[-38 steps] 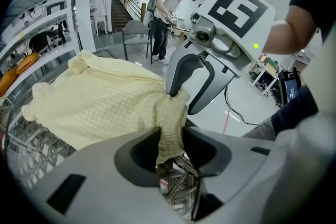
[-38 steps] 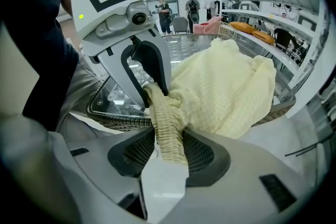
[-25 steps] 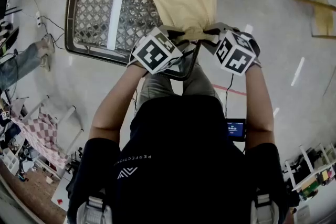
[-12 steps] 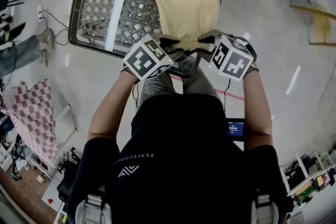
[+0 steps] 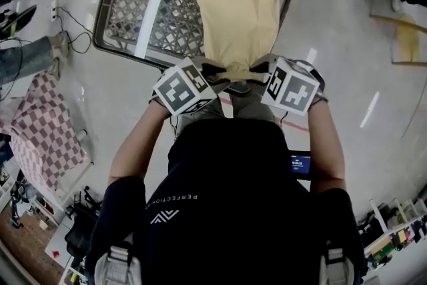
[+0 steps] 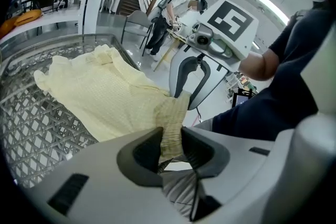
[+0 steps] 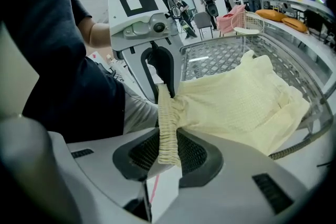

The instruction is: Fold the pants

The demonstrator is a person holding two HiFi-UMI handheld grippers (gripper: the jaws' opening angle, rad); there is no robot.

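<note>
Pale yellow pants [image 5: 233, 10] lie lengthwise on a metal mesh table [image 5: 133, 3], legs pointing away from me. Both grippers hold the ribbed waistband at the near end, just past the table's edge. In the left gripper view, my left gripper [image 6: 170, 139] is shut on a bunched corner of the waistband. My right gripper [image 7: 168, 139] is likewise shut on the elastic band, which stands upright between its pads. In the head view the two grippers [image 5: 212, 70] [image 5: 257, 70] sit close together, with the waistband stretched short between them. The fabric [image 7: 236, 102] trails from them onto the mesh.
A checkered cloth [image 5: 40, 130] hangs on a rack at the left. Another person's leg [image 5: 27, 57] and floor cables [image 5: 73, 30] lie left of the table. A small lit screen [image 5: 300, 162] shows by my right hip. Shelves line the lower corners.
Both grippers have drawn back toward my body and risen a little, dragging the pants along the mesh toward the near edge. The pants' far end now shows in full.
</note>
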